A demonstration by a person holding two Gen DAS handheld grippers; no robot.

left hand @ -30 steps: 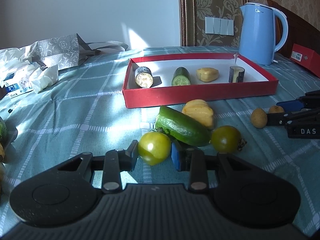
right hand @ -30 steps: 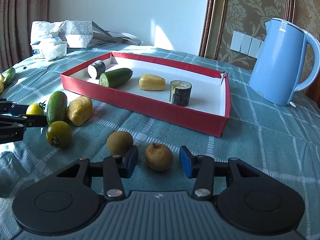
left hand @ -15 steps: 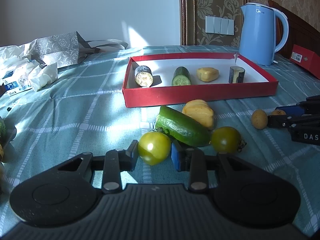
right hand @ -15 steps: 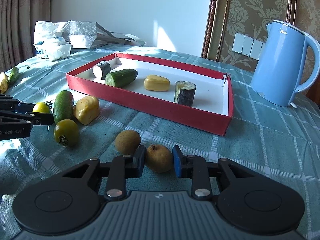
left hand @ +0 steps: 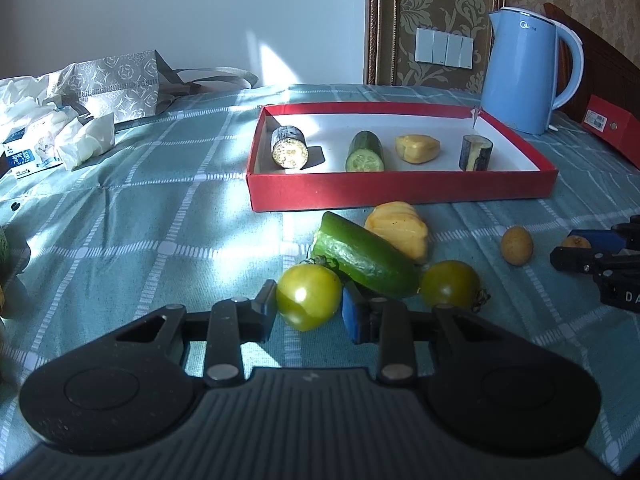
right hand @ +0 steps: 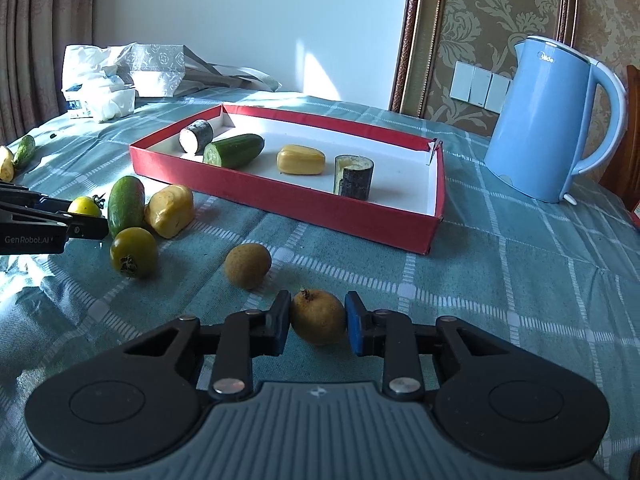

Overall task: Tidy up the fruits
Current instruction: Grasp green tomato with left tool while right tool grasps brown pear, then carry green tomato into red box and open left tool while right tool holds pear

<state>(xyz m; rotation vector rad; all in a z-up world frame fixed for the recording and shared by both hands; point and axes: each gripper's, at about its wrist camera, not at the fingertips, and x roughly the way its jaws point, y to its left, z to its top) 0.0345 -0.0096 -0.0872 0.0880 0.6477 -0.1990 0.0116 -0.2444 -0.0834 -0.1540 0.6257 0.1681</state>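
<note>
A woven checked cloth (right hand: 520,280) covers the table, bearing a matt red cardboard tray (right hand: 304,208), a glossy smooth green tomato (left hand: 309,297), a rough-skinned brown fruit (right hand: 318,316) and, far right, a smooth satin plastic kettle (right hand: 548,128).

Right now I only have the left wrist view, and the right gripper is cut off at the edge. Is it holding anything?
Observer: Yes. The right gripper is shut on a small brown fruit, with a pad on either side.
Operator: The cucumber piece in the tray shows me its cut face. What about its far end?
Observer: The cucumber piece in the red tray has a rounded, uncut far end.
Operator: Something green is cut off at my left edge. What is it?
Observer: Probably the small cucumber, which lies beside a yellow piece near the table's edge.
</note>
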